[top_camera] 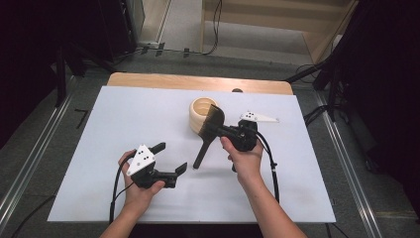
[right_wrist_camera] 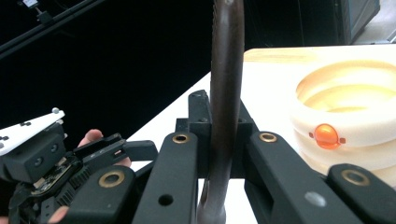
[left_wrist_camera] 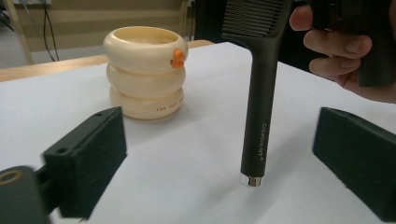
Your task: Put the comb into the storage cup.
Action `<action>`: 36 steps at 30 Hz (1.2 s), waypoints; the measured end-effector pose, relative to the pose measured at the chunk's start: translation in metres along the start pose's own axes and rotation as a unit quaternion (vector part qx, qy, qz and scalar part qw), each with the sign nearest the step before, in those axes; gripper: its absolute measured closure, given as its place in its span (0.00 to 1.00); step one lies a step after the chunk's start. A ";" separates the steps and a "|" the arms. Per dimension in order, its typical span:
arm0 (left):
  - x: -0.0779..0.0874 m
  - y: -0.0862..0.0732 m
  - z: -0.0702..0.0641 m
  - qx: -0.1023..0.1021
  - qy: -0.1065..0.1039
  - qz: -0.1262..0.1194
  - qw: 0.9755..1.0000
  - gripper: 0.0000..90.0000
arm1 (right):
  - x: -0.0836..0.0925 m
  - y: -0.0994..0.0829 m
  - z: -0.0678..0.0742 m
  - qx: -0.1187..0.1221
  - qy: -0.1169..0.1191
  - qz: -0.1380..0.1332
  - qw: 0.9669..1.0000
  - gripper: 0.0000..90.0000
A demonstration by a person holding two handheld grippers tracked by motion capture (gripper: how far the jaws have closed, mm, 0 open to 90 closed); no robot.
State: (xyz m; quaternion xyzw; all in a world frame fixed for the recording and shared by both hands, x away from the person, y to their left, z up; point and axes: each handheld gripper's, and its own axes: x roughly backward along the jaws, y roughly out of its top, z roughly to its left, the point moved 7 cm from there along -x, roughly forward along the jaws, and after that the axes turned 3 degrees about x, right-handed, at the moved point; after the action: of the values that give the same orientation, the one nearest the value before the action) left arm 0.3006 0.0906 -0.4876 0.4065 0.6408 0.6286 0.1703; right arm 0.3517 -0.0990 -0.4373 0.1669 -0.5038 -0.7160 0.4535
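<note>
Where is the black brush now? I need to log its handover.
In the high view the black brush sits right of centre, clamped by the right gripper, its bristle head against the cream ringed cup.

obstacles: cream holder (top_camera: 200,117), comb (top_camera: 208,133) mid-table | free: table (top_camera: 124,119) left

black tongs (top_camera: 173,157), white marker plates, trailing cables

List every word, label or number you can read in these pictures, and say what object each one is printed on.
"Creative Art": small pale print running lengthwise near the lower end of the black comb-headed brush handle, held upright by the right gripper.
Dark lettering on the bottom ring of the cream, stacked-ring plastic cup: too small to read.
No other text shows.
</note>
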 end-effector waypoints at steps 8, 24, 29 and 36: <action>0.011 -0.005 0.011 -0.001 0.006 0.001 1.000 0.00 | 0.003 0.003 0.001 0.015 -0.005 -0.011 1.000 0.92; 0.043 -0.016 0.037 -0.004 0.034 -0.010 0.999 0.00 | 0.004 0.009 0.001 0.051 -0.020 -0.019 0.998 0.92; 0.053 -0.018 0.045 -0.005 0.045 -0.012 0.999 0.00 | 0.004 0.013 0.000 0.060 -0.024 -0.022 0.998 0.92; 0.064 -0.021 0.050 -0.015 0.043 -0.015 0.999 0.00 | 0.007 0.020 0.000 0.066 -0.026 -0.030 0.997 0.92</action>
State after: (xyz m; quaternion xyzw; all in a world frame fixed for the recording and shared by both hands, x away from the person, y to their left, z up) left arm 0.2917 0.1734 -0.4961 0.3670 0.6441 0.6524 0.1578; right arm 0.3577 -0.1059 -0.4182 0.1927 -0.5568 -0.6984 0.4063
